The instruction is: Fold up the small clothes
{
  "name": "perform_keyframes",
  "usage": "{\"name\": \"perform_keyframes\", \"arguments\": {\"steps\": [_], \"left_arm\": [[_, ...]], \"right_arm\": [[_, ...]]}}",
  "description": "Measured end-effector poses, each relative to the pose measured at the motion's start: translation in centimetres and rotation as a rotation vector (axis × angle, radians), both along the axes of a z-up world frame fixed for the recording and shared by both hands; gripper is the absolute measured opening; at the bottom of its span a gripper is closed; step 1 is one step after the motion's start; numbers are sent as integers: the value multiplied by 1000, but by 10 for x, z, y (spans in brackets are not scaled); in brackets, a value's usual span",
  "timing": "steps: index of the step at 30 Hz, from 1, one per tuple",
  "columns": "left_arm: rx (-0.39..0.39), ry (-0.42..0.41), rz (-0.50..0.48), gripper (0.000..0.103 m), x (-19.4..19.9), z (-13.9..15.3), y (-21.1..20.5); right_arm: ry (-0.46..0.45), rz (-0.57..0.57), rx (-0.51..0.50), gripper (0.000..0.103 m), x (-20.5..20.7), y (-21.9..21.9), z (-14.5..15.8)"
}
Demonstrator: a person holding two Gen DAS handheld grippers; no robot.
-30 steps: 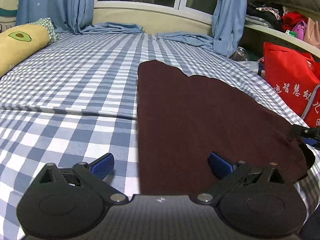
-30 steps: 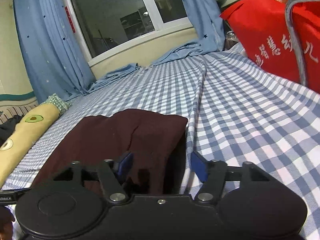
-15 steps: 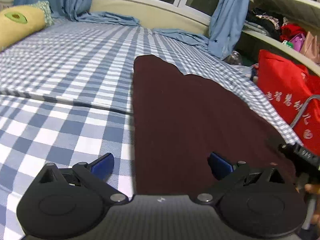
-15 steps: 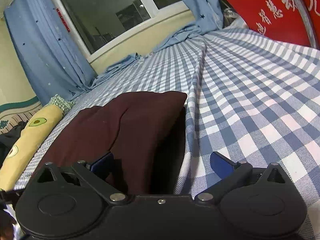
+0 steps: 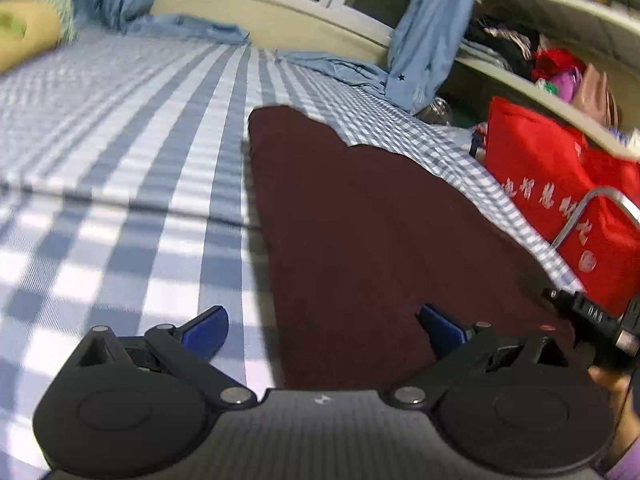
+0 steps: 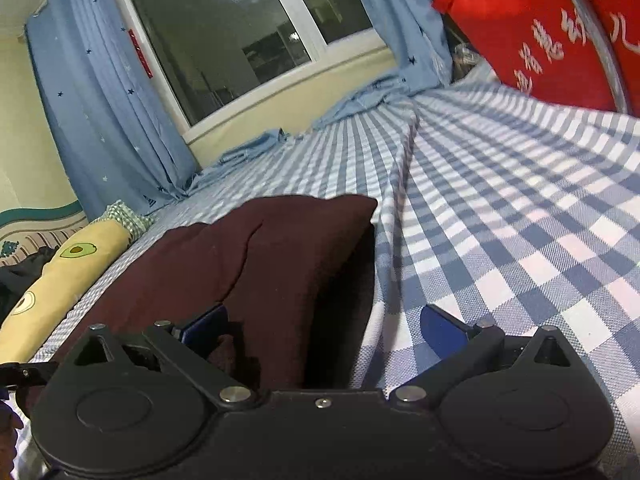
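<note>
A dark maroon garment [image 5: 360, 232] lies flat on the blue-and-white checked bed. My left gripper [image 5: 322, 328] is open, low over the garment's near left edge, one finger over the sheet and one over the cloth. My right gripper [image 6: 324, 326] is open at the garment's near right corner; the maroon cloth [image 6: 260, 256] sits between its fingers, bunched there. The right gripper also shows in the left wrist view [image 5: 592, 320] at the garment's right edge.
A red bag [image 5: 560, 184] with a metal handle stands beside the bed on the right. A yellow avocado pillow [image 6: 60, 272] lies at the left. Blue curtains [image 6: 100, 100] and a window are behind the bed. A cluttered shelf [image 5: 540, 60] is at the far right.
Both grippers have dropped lower and closer to the garment's near edge. The right gripper's fingers have opened wider around the cloth corner. The garment has not visibly moved.
</note>
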State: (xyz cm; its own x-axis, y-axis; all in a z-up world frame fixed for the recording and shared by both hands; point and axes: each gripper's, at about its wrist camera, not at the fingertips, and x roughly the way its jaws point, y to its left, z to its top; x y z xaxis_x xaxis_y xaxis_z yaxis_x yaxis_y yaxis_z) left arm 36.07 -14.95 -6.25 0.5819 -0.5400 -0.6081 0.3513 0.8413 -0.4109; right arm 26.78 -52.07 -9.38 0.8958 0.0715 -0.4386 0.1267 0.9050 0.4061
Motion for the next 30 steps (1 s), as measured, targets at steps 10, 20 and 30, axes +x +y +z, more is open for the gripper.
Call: {"name": "perform_keyframes", "arguments": {"steps": [10, 20, 30], "left_arm": [[-13, -13, 35, 103, -3, -4, 0], [102, -62, -22, 102, 5, 15, -14], [98, -32, -10, 103, 41, 11, -20]], "right_arm": [[-146, 149, -66, 102, 0, 2, 21], [-29, 228, 254, 102, 43, -49, -5], [-23, 237, 214, 100, 43, -40, -4]]}}
